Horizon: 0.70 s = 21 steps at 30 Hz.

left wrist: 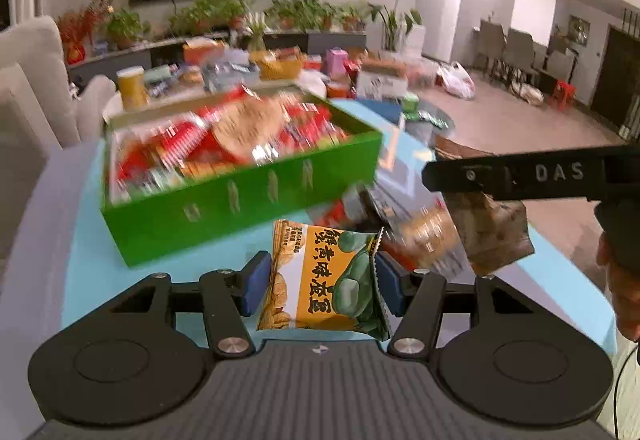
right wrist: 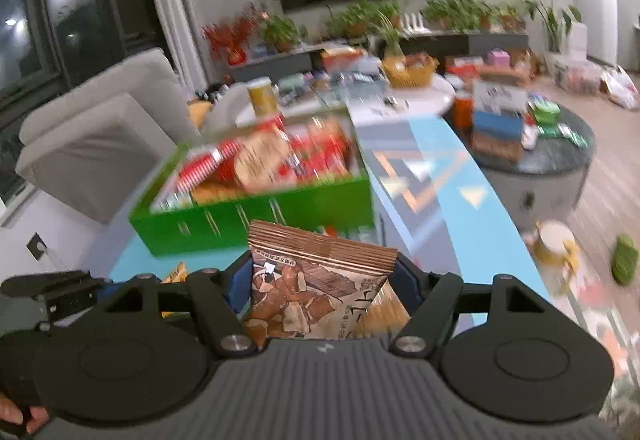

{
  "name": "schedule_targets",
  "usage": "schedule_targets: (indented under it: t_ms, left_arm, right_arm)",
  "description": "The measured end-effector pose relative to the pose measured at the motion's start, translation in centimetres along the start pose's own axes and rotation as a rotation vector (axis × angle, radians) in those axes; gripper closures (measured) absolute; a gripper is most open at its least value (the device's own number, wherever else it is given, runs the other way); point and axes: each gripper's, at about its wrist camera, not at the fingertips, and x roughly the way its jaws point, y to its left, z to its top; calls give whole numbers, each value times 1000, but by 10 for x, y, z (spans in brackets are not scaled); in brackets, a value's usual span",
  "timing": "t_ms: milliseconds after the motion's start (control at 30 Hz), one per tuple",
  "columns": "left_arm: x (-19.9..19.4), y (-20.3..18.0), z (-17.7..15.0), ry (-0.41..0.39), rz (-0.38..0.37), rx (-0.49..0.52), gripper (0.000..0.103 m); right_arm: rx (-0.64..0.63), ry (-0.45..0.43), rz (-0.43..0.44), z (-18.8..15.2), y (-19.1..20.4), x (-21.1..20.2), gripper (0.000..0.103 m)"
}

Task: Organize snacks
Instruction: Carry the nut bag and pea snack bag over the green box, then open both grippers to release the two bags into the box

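A yellow snack packet with green beans printed on it (left wrist: pixel 320 280) hangs above the light blue table (left wrist: pixel 92 240), and my left gripper (left wrist: pixel 322 282) is shut on it, a blue pad on each side. In the right wrist view, my right gripper (right wrist: pixel 322 278) is shut on a brown striped snack packet (right wrist: pixel 304 288). That brown packet (left wrist: pixel 492 236) also shows in the left wrist view, under the right gripper's finger (left wrist: pixel 520 176). Ahead of both grippers stands a green box (left wrist: pixel 240 208) (right wrist: pixel 260 216) filled with several red and tan snack packs.
Loose snack packs (left wrist: pixel 400 228) lie on the table right of the box. A grey sofa (right wrist: pixel 100 144) stands to the left. Cluttered low round tables (right wrist: pixel 532 156) stand beyond the table. A mug (right wrist: pixel 554 244) sits on the floor at the right.
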Motion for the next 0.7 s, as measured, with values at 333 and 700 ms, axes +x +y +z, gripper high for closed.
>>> schedule_targets:
  t_ms: [333, 700]
  left_arm:
    - [19, 42, 56, -77, 114, -46, 49]
    - [65, 82, 92, -102, 217, -92, 49]
  right_arm:
    - [-10, -84, 42, 65, 21, 37, 42]
    - [-31, -96, 46, 85, 31, 90, 42]
